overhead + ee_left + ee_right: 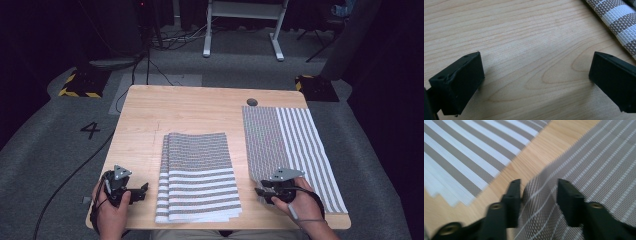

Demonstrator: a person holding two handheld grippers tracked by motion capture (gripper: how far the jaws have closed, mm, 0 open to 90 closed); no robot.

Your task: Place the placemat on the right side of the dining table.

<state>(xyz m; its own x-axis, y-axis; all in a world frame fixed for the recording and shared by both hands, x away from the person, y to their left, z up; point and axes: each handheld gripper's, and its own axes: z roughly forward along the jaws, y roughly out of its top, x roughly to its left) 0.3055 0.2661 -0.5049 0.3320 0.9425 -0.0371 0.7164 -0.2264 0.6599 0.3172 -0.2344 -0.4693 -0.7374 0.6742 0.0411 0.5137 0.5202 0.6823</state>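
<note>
Jaws of right gripper stand apart over the single mat (corner between them, unpinched); left gripper gapes over bare table.

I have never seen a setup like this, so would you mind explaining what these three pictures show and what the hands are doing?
A person sits at a wooden table and holds a hand-held tool in each hand, each ending in two black jaws. The high view looks down from above the person. The other two pictures come from small cameras riding on each tool, looking along its jaws.

On the table lie a stack of striped woven placemats in the middle and a single placemat spread flat at the right.

The left tongs rest over bare wood beside the stack, jaws wide apart and holding nothing. The right tongs sit at the near left edge of the single placemat. Their jaws stand apart with the mat's edge rising between them; they do not look clamped on it.
</note>
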